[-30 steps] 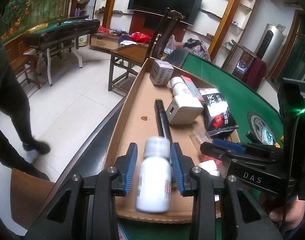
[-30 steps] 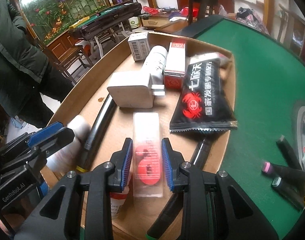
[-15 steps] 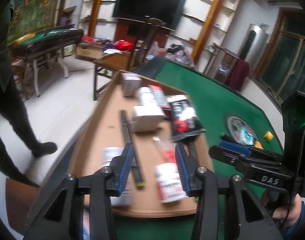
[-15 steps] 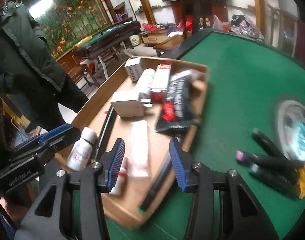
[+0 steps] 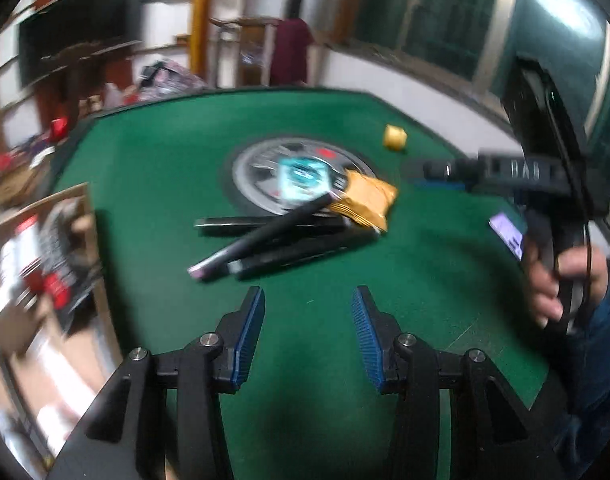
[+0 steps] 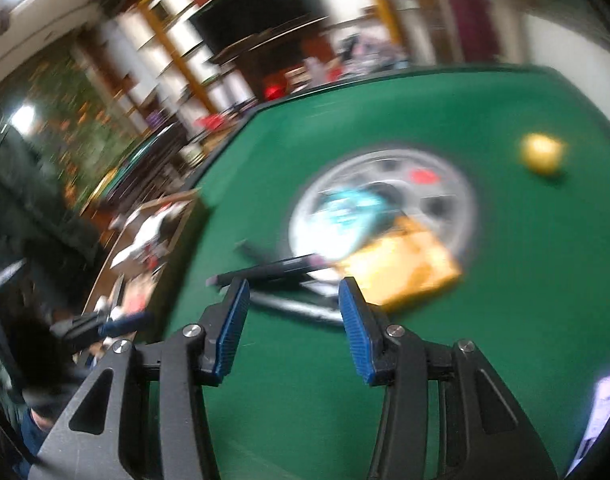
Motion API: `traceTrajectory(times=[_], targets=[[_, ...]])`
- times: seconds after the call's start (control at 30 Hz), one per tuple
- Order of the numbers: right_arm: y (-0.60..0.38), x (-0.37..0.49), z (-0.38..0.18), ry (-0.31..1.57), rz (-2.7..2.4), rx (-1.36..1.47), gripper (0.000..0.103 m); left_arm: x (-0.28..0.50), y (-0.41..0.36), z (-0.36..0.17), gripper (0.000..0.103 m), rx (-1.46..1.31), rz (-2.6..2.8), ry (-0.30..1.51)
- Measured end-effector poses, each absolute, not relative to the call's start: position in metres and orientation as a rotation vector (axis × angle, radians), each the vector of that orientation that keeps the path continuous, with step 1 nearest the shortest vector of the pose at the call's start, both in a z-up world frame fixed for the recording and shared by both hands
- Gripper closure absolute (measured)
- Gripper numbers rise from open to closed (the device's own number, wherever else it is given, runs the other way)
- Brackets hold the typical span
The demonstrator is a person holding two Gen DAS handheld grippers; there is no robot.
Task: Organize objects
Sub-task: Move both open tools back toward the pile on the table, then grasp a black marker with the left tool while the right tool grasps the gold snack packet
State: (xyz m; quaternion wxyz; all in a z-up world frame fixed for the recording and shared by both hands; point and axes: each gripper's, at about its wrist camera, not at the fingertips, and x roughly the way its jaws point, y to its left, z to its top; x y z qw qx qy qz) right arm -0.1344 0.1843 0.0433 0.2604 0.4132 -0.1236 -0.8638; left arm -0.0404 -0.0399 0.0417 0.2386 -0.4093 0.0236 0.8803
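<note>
Green felt covers the tabletop [image 5: 177, 168], with cluttered shelves and a dark screen blurred in the far background of both views. Near its middle lie the things left to organize: three dark pens [image 5: 273, 240] crossed in a loose heap, touching an orange packet [image 5: 365, 200] whose far edge overlaps a teal packet [image 5: 303, 174] resting on the round grey centre disc [image 5: 257, 176]. A small yellow cube [image 5: 395, 137] sits well apart, farther and to the right.

Both tools are empty. The left tongs [image 5: 307, 328] hover wide apart over bare felt just near of the pens; the right tongs [image 6: 291, 316], also spread wide, point at the same heap, with the pen [image 6: 265, 270] tips showing just beyond the blue pads [image 6: 233, 320].

The step in hand looks like picking a pen for the cardboard tray [image 5: 91, 216] at the left edge. To do it well, one tool should take the uppermost pen, the pink-tipped one lying diagonally across the others, closing across its barrel near the middle so it lifts level. Both views are smeared by motion, so slowing before descending would help.

Obstacles: the crossed pens may roll or drag each other, the orange packet crowds their far ends, and both tools aim at one spot and could collide. The tray already looks crowded, though its contents are too blurred to name.
</note>
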Motion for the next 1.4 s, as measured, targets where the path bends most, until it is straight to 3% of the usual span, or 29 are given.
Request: traceTrajectory(times=[0.17, 0.33, 0.57, 0.87, 1.03, 1.13, 1.27, 1.4], targets=[[0.212, -0.15, 0.038, -0.5, -2.326, 1.163, 0.058, -0.07, -0.012, 0.039, 0.063, -1.154, 2.311, 0.177], [0.225, -0.15, 0.037, -0.562, -2.311, 1.164, 0.058, -0.096, 0.005, 0.018, 0.063, -1.246, 2.261, 0.353], [0.24, -0.159, 0.03, -0.627, -2.342, 1.184, 0.055, -0.119, 0.014, -0.002, 0.061, -1.303, 2.264, 0.468], [0.254, -0.174, 0.014, -0.661, -2.384, 1.245, 0.054, -0.055, 0.025, 0.005, 0.063, -1.344, 2.267, 0.243], [0.243, -0.2, -0.003, -0.554, -2.423, 1.395, 0.051, -0.039, 0.025, 0.007, 0.063, -1.359, 2.365, 0.127], [0.242, -0.198, -0.003, -0.632, -2.403, 1.41, 0.051, -0.038, 0.022, 0.008, 0.063, -1.343, 2.394, 0.115], [0.226, -0.198, 0.005, -0.61, -2.448, 1.424, 0.044, -0.032, 0.026, 0.009, 0.063, -1.319, 2.417, 0.145], [0.204, -0.204, 0.006, -0.543, -2.515, 1.505, 0.043, -0.025, 0.025, 0.011, 0.063, -1.312, 2.422, 0.16]])
